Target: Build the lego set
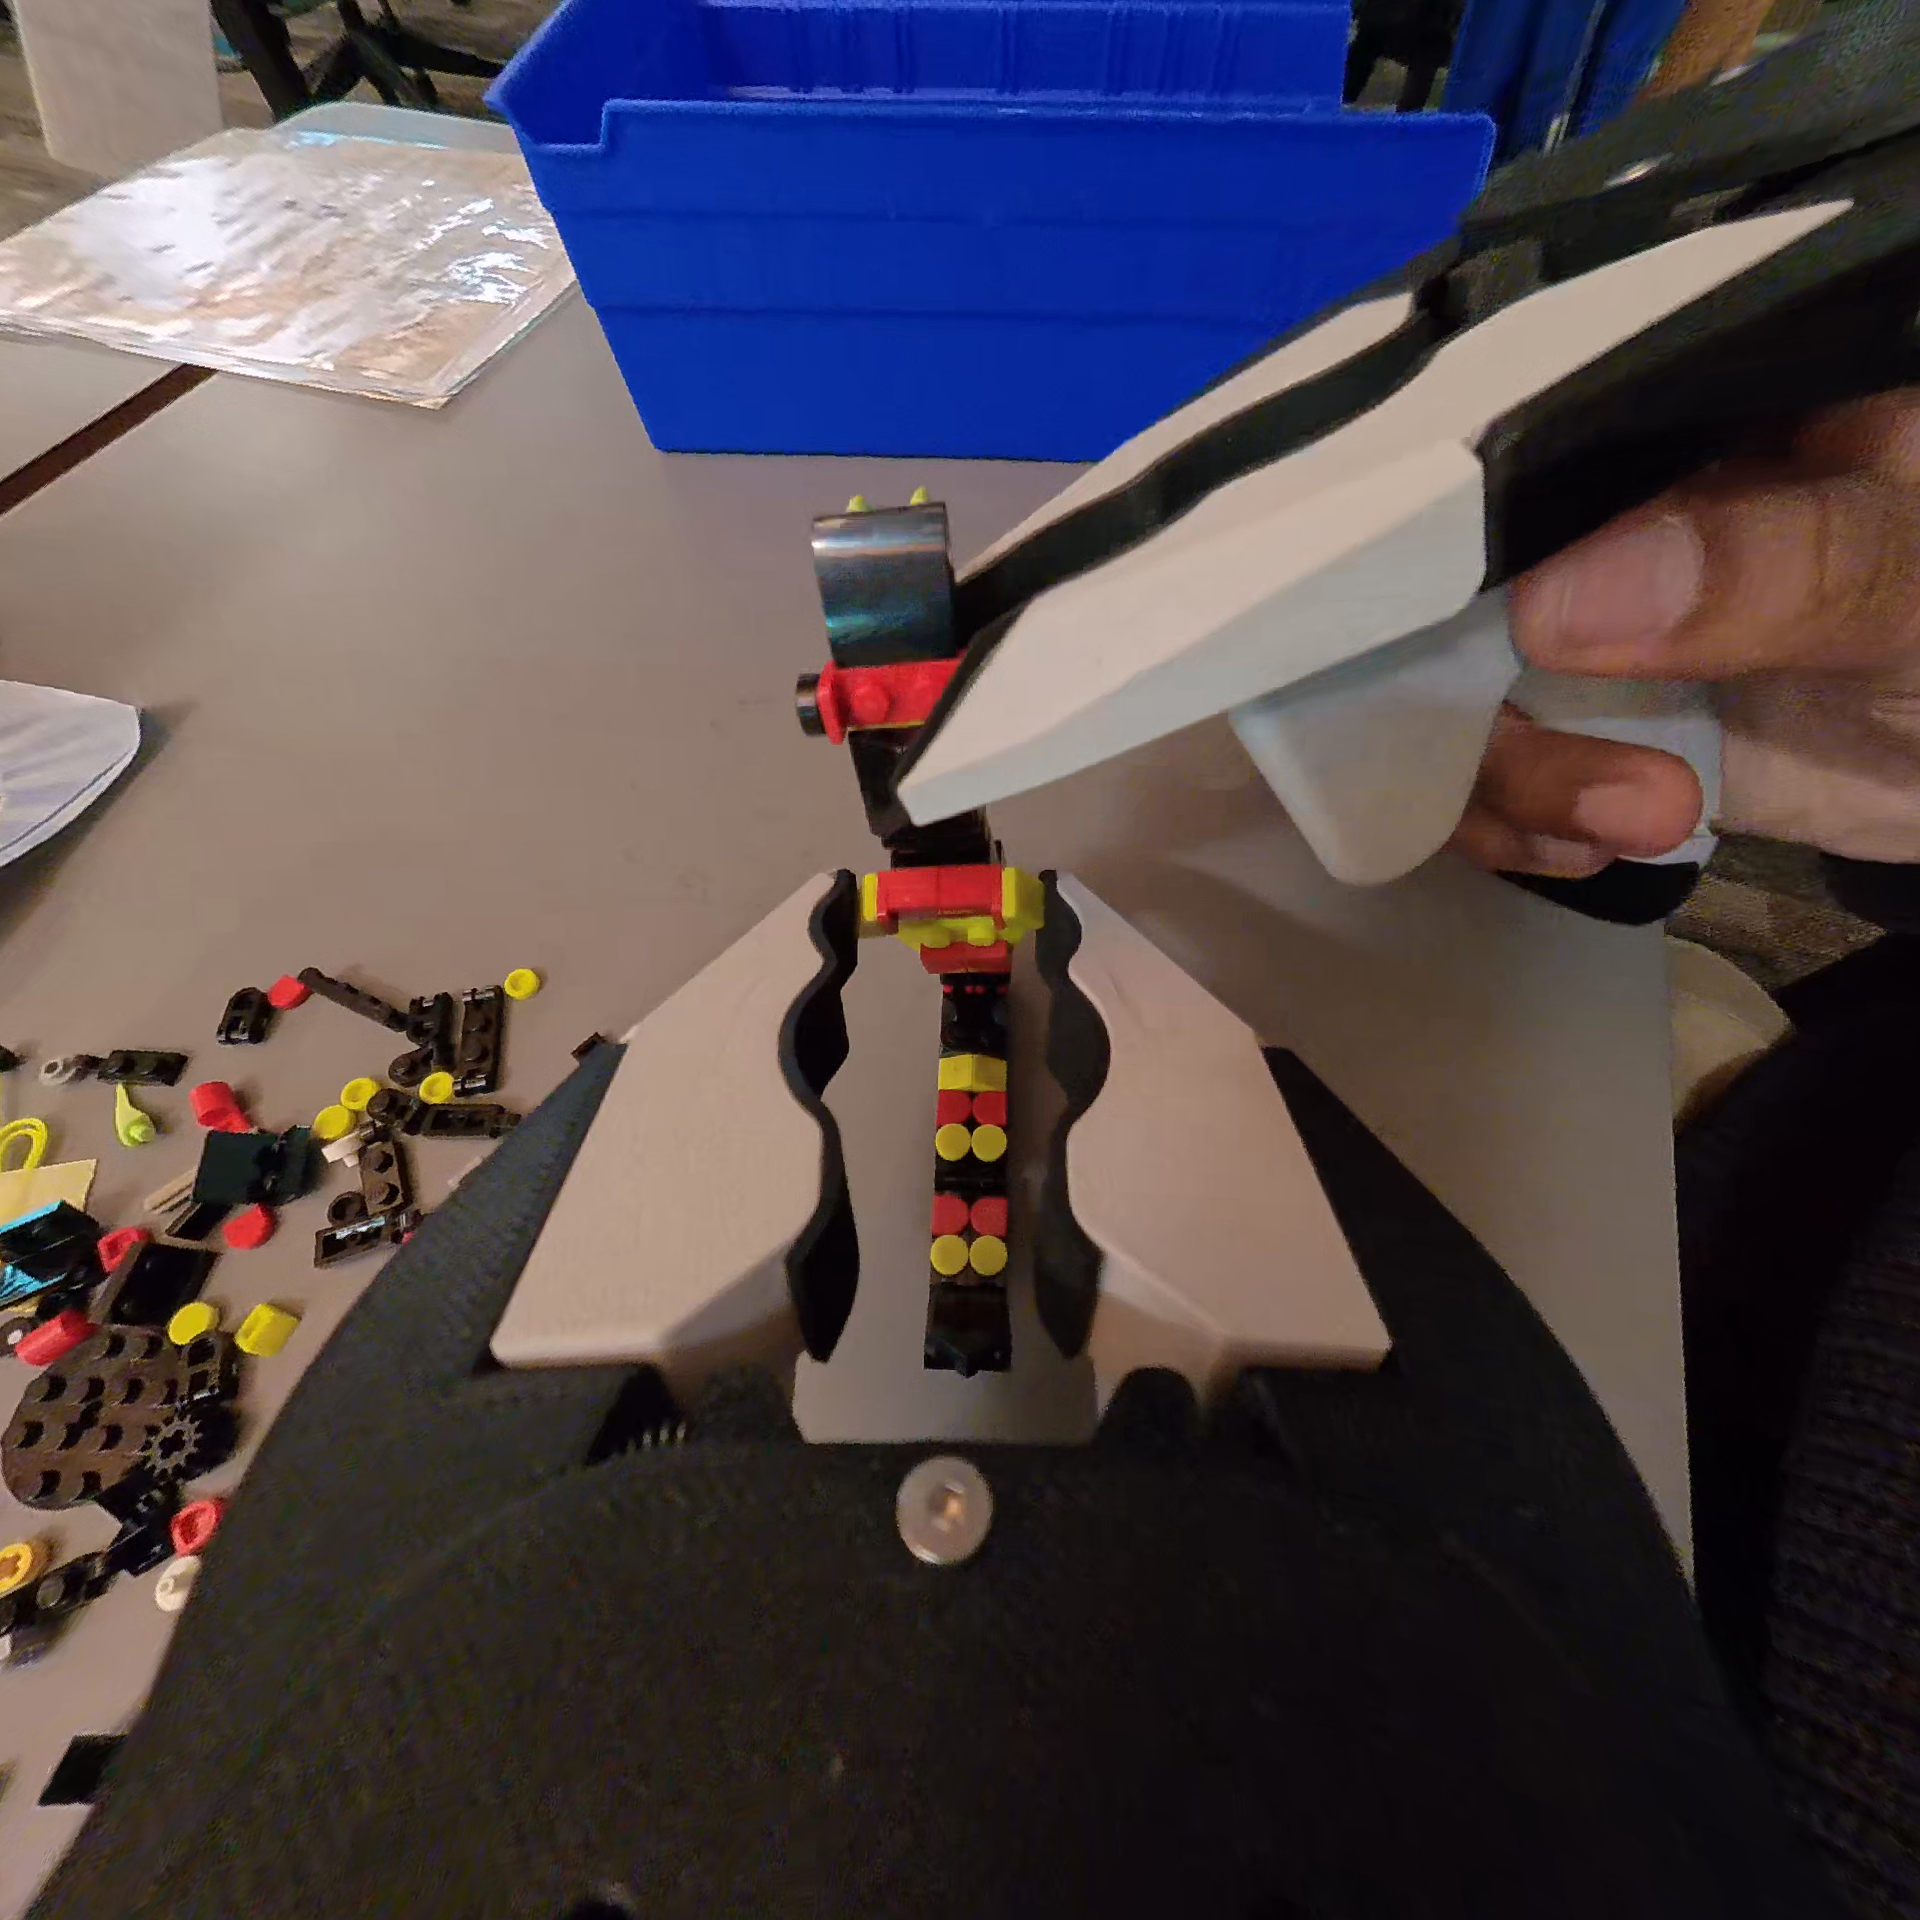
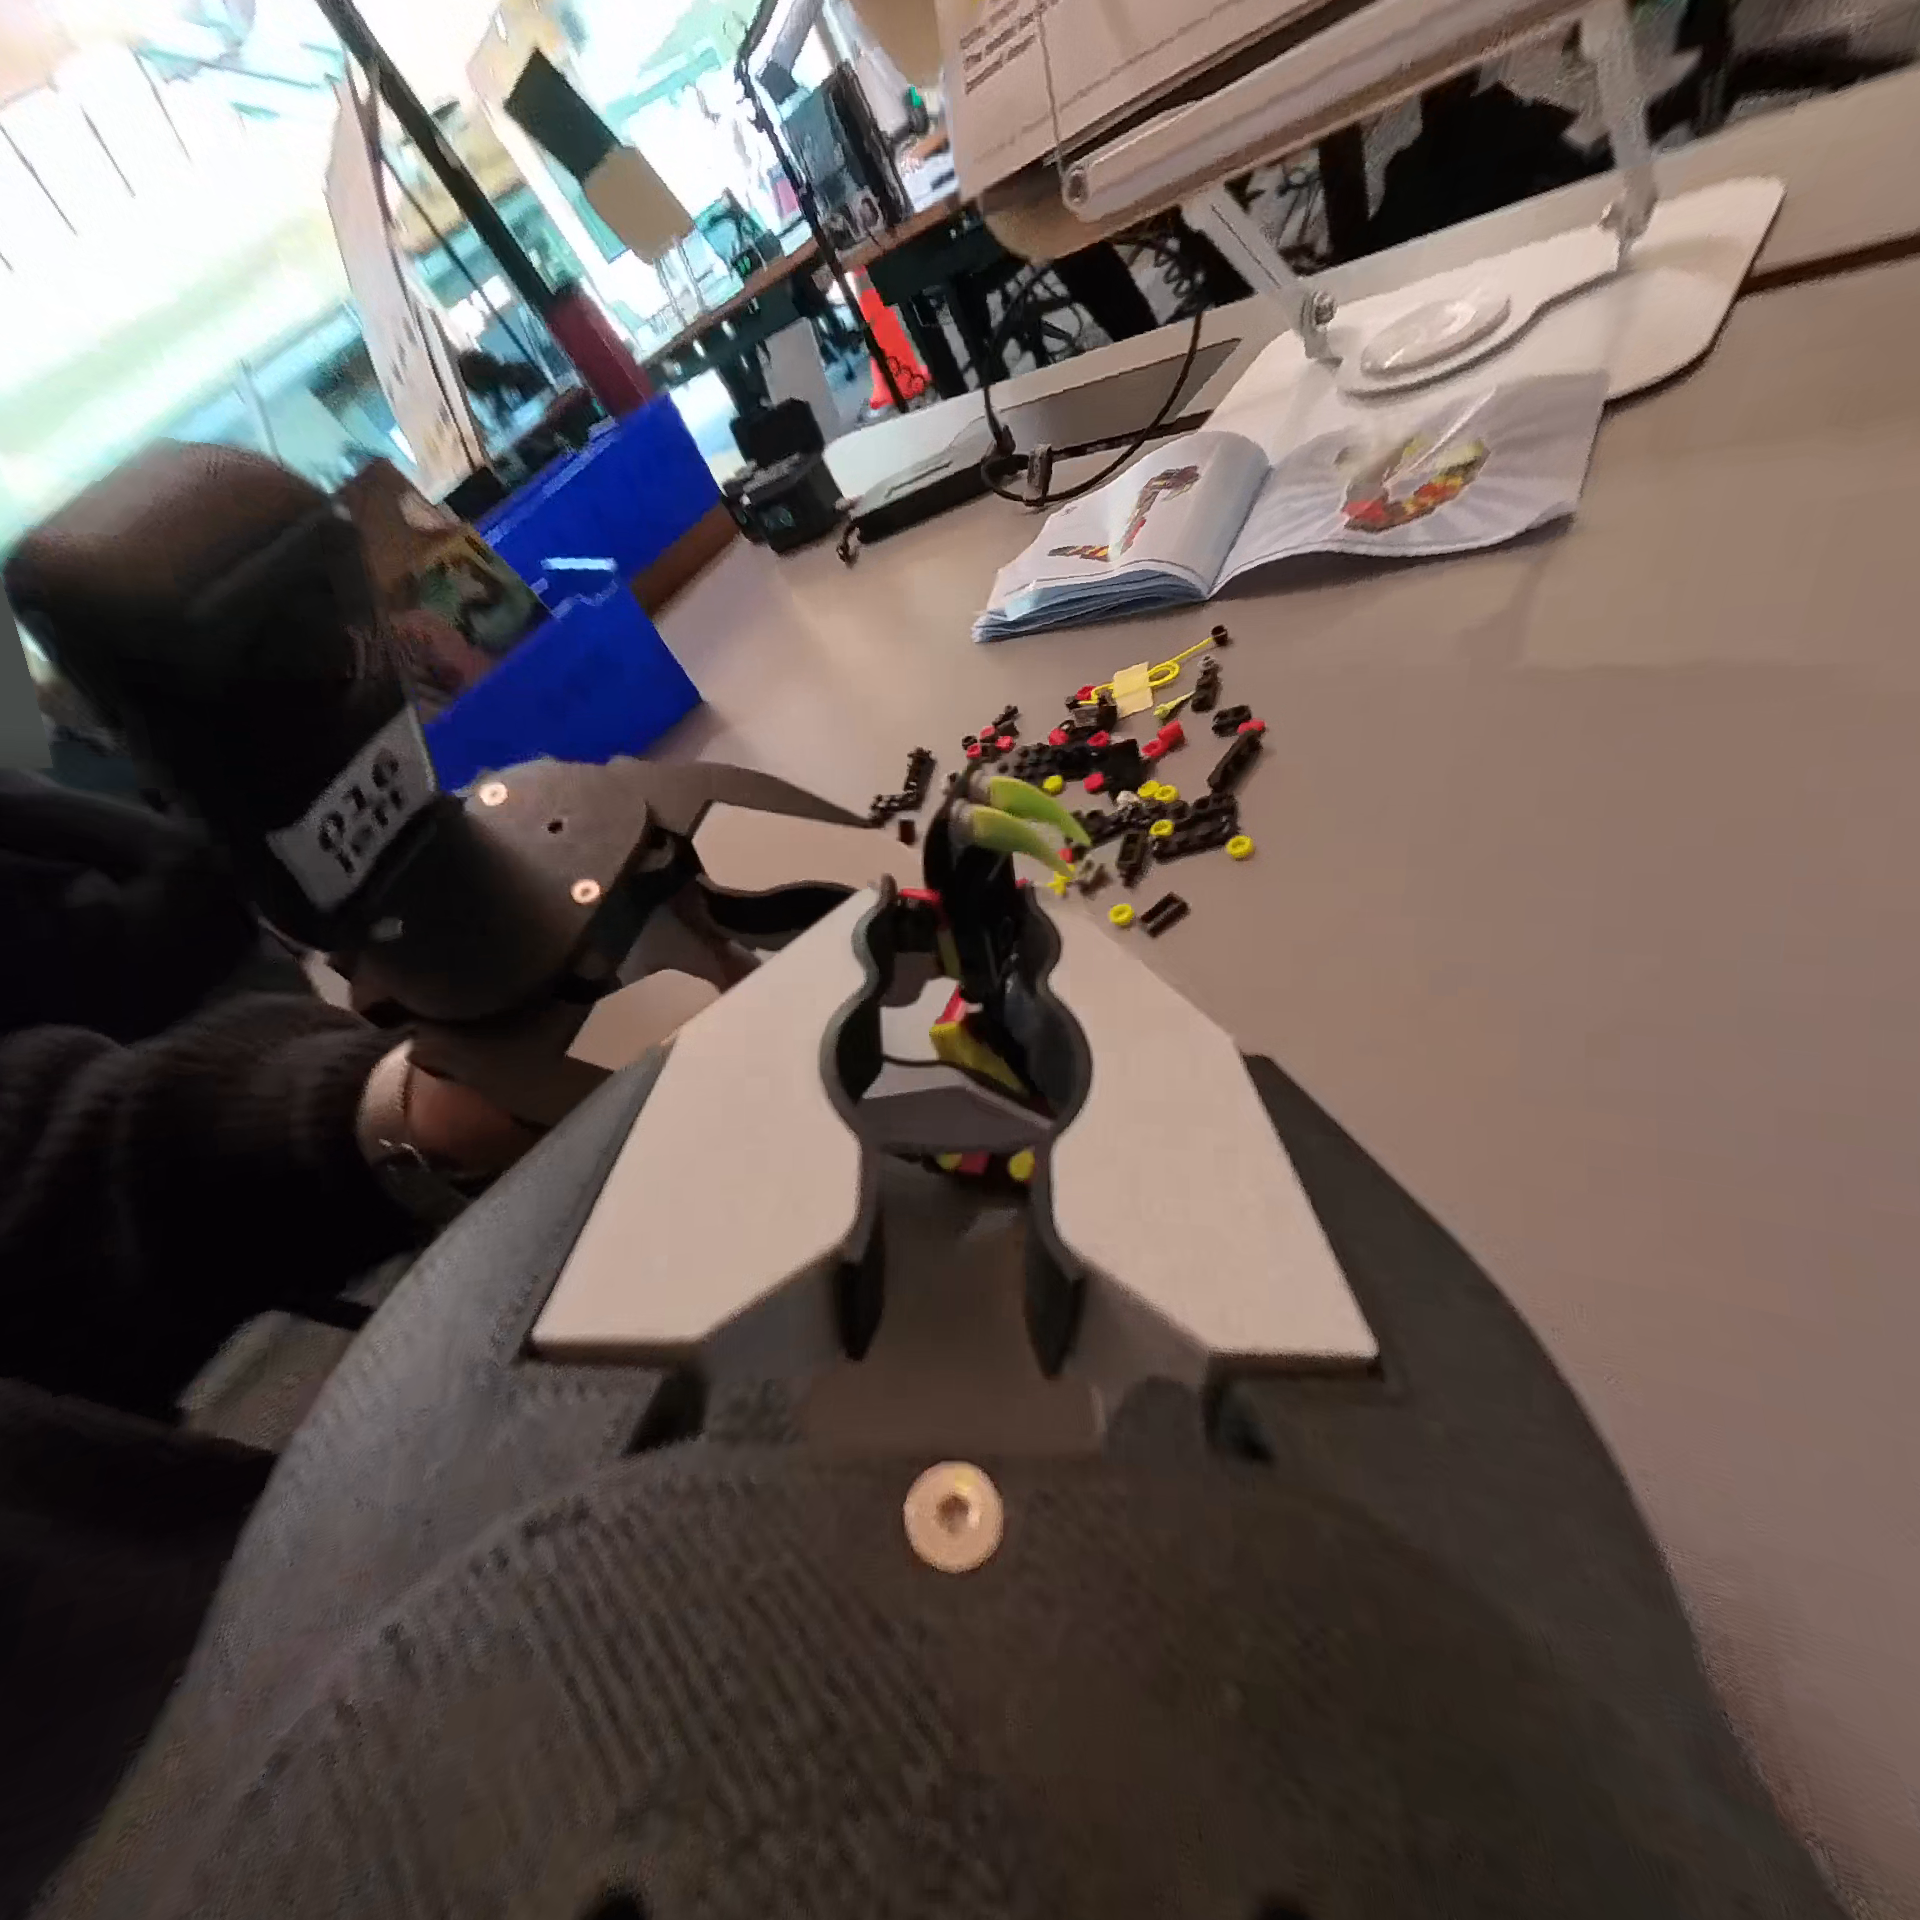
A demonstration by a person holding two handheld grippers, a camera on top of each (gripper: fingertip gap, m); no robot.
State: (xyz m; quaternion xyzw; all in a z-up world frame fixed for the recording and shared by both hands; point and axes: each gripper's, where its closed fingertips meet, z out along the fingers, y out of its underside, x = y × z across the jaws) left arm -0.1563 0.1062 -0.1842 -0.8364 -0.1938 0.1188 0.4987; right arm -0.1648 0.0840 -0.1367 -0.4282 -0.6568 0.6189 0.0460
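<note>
A black, red and yellow lego model (image 1: pixel 966 1143) is held in the air between both grippers. My left gripper (image 1: pixel 951 904) is shut on its red and yellow segment, and the long studded tail runs back between the fingers. The model's head (image 1: pixel 883 592), a curved black piece with lime horns, sticks up beyond. My right gripper (image 1: pixel 940 707) comes in from the right and is shut on the head end. In the right wrist view my right gripper (image 2: pixel 956 935) grips the model (image 2: pixel 982 966), with the lime horns (image 2: pixel 1029 821) past the tips. The left gripper (image 2: pixel 868 857) shows at left.
Loose lego pieces (image 1: pixel 312 1143) lie on the grey table at left; they also show in the right wrist view (image 2: pixel 1143 790). A blue bin (image 1: pixel 987 260) stands behind. An open instruction booklet (image 2: pixel 1299 509), a monitor stand (image 2: pixel 1455 312) and a plastic-sleeved sheet (image 1: pixel 281 260) lie farther off. One gripper's finger ends stand about 5 cm off the other's.
</note>
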